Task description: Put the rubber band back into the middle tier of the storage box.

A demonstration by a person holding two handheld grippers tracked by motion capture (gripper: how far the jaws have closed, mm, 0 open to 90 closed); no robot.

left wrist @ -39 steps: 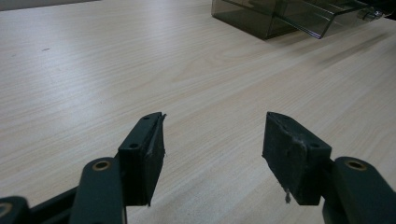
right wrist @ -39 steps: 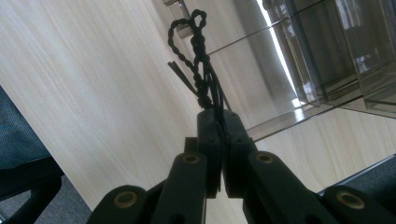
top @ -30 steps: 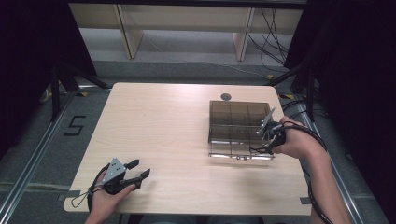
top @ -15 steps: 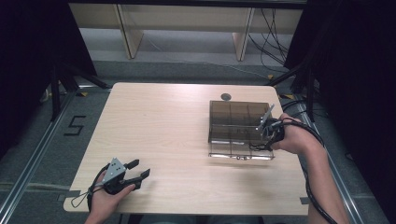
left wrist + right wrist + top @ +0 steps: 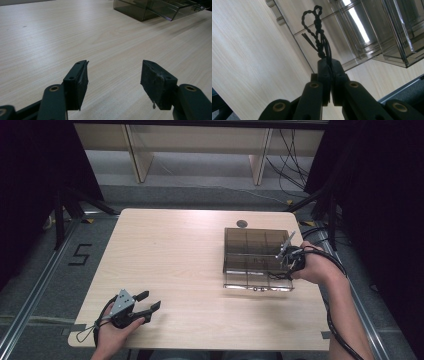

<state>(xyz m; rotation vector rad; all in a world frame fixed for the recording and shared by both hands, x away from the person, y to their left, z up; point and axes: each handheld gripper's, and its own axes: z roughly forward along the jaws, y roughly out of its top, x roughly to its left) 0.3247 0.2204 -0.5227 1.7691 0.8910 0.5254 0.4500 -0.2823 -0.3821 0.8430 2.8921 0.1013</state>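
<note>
A smoky clear plastic organizer box (image 5: 226, 251) with several compartments stands at the table's right, its lid (image 5: 257, 281) folded open toward me. My right gripper (image 5: 289, 265) hovers over the box's right front corner. In the right gripper view it (image 5: 329, 65) is shut on a black twisted tie (image 5: 317, 27) that sticks out past the jaws, over the clear lid (image 5: 372, 30). My left gripper (image 5: 149, 300) rests near the table's front left edge; its jaws (image 5: 113, 80) stand open with nothing between them, and the box (image 5: 140, 11) is far off.
A small dark round disc (image 5: 242, 224) lies on the table just behind the box. The light wooden table (image 5: 170, 260) stretches bare between the two grippers. A black cable (image 5: 334, 320) trails from the right hand along the table's right edge.
The right hand with the tie has edged slightly leftward over the box. The left gripper has stayed where it was.
</note>
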